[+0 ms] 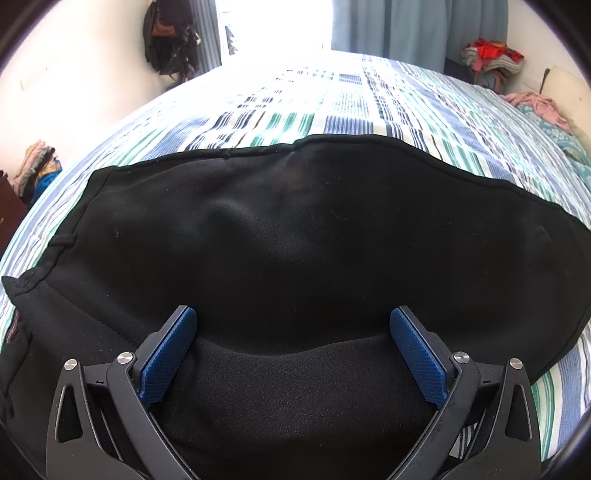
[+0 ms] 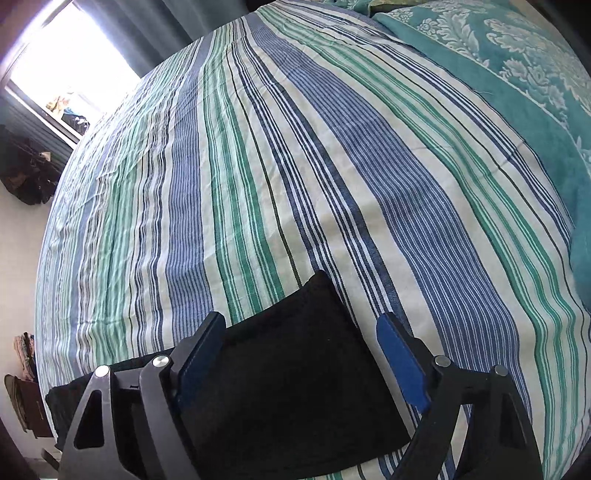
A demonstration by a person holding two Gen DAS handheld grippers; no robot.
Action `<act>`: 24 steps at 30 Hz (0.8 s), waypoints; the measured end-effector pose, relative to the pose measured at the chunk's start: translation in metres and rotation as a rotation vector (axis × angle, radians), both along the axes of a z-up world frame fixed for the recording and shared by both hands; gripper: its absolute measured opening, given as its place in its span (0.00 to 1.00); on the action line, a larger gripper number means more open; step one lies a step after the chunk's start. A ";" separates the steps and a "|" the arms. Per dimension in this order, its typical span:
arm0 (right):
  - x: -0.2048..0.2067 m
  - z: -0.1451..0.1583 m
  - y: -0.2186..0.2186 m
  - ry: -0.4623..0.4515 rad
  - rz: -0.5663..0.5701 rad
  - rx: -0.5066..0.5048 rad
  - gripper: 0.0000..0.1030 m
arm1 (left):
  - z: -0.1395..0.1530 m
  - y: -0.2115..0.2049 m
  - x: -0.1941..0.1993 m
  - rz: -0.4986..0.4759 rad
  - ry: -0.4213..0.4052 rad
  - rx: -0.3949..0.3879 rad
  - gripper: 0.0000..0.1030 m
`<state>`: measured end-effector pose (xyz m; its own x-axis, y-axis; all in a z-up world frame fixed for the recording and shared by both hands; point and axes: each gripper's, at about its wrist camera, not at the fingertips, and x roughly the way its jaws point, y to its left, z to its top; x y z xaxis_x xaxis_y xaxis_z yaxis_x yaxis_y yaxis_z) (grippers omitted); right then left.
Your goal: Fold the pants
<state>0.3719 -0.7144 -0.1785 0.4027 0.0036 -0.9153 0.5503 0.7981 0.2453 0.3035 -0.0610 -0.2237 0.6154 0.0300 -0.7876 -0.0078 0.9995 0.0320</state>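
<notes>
Black pants (image 1: 295, 229) lie spread across the striped bedsheet (image 1: 332, 103), filling the left wrist view. My left gripper (image 1: 293, 314) is open, its blue pads (image 1: 170, 354) wide apart over a raised fold of the black cloth near me. In the right wrist view, an end of the black pants (image 2: 295, 369) lies flat on the striped sheet (image 2: 295, 166). My right gripper (image 2: 301, 321) is open, its fingers straddling that end with the cloth between them, not clamped.
A teal patterned blanket (image 2: 517, 92) lies at the bed's far right. A pile of clothes (image 1: 491, 55) and pink cloth (image 1: 535, 107) sit at the back right. Bags (image 1: 170, 37) hang on the wall by the bright window (image 1: 277, 26).
</notes>
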 end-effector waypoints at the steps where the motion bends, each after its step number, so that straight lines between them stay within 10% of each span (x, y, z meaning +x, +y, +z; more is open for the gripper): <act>1: 0.004 -0.008 0.002 0.015 0.019 -0.004 0.74 | 0.000 0.000 0.000 0.000 -0.001 0.002 0.99; 4: -0.001 -0.013 0.011 0.065 0.033 -0.118 0.09 | -0.001 -0.001 0.000 0.001 -0.002 0.004 0.99; 15: -0.244 0.086 0.143 -0.355 0.138 -0.140 0.06 | 0.002 -0.001 0.002 0.004 0.015 0.011 0.99; 24: -0.417 -0.002 0.203 -0.064 -0.243 -0.201 0.17 | 0.029 -0.006 0.000 -0.007 0.159 0.048 0.99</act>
